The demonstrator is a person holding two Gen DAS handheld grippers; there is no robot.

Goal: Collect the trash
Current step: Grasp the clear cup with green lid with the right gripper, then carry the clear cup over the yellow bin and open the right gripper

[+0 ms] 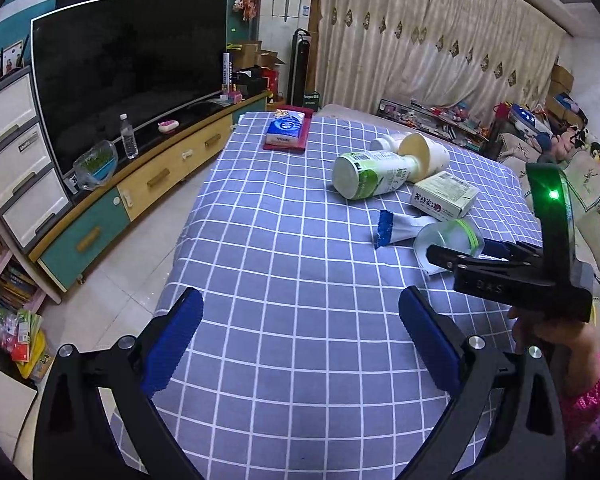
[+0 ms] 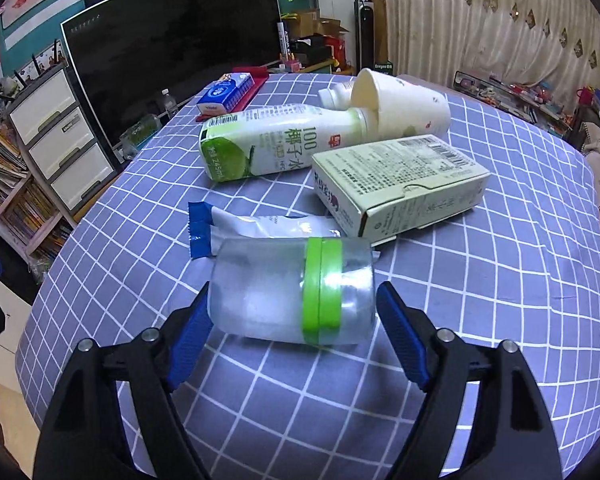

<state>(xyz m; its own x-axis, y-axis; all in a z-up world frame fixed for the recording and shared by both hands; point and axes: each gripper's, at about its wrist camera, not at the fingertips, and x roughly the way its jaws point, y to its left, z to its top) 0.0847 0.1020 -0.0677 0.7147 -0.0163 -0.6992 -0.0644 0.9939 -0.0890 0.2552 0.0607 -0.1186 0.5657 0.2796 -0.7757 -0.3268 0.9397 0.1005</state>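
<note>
The clear plastic container with the green band lies on its side in the lower middle of the right wrist view, on the checked surface, just in front of the blue-ended wrapper and the carton. It sits between the pads of the right hand-held gripper, which stands released; whether the left pad touches it I cannot tell. A good grasp likely means centring it, then closing gently, since thin plastic may buckle or roll. The left hand-held gripper hangs released over bare cloth, lower frame.
</note>
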